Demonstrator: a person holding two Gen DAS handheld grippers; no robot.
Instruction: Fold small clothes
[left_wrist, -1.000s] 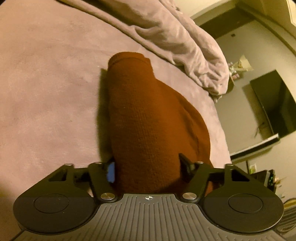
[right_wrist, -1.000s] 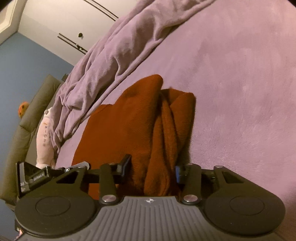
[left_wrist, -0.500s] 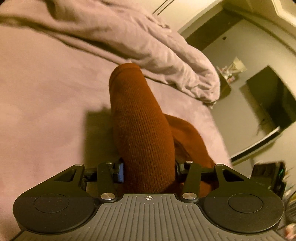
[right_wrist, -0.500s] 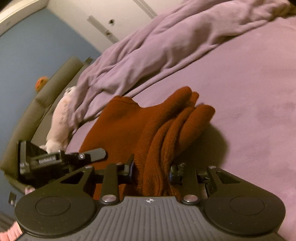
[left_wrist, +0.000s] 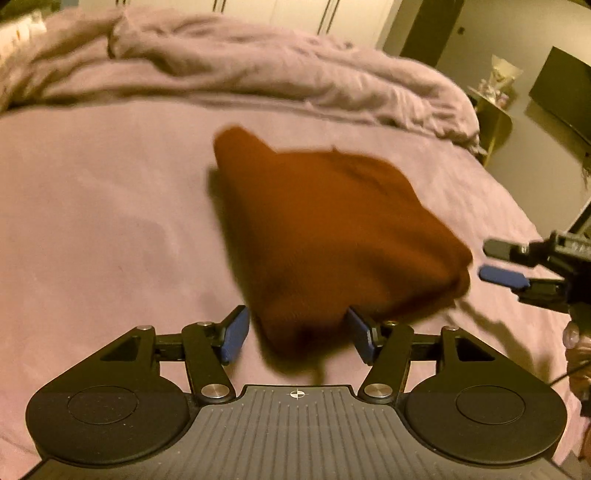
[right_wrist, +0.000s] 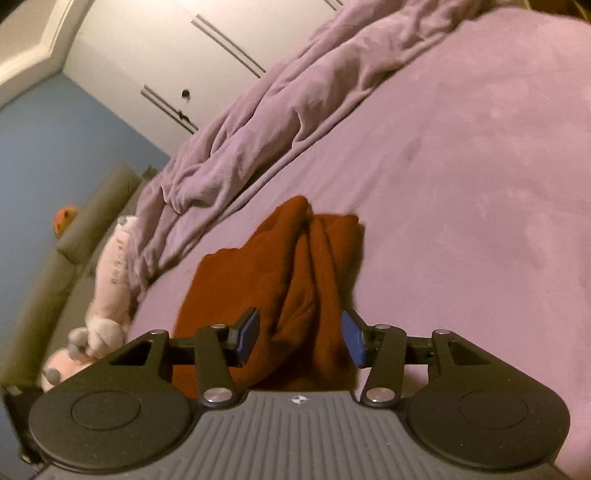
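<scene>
Left gripper: jaws just opened, blue pads spread, the near corner of the garment lying between them with gaps on both sides; nothing pinched.

Right gripper: jaws just opened, pads parted to either side of the garment's bunched folds, not pressing on them. Also seen at the right edge of the left wrist view, fingers apart, just beside the garment's far corner.

Rust-brown knit garment: folded into a thick, roughly square bundle, blurred in the left wrist view, lying on the bed. In the right wrist view its edge shows several upright pleats running away from the camera.

Bed cover: mauve, smooth under and around the garment.

Crumpled blanket: same mauve, heaped along the far side of the bed, well apart from the garment.

Plush toy: pale pink, beside the bed.

Television: dark screen, on the far wall.
</scene>
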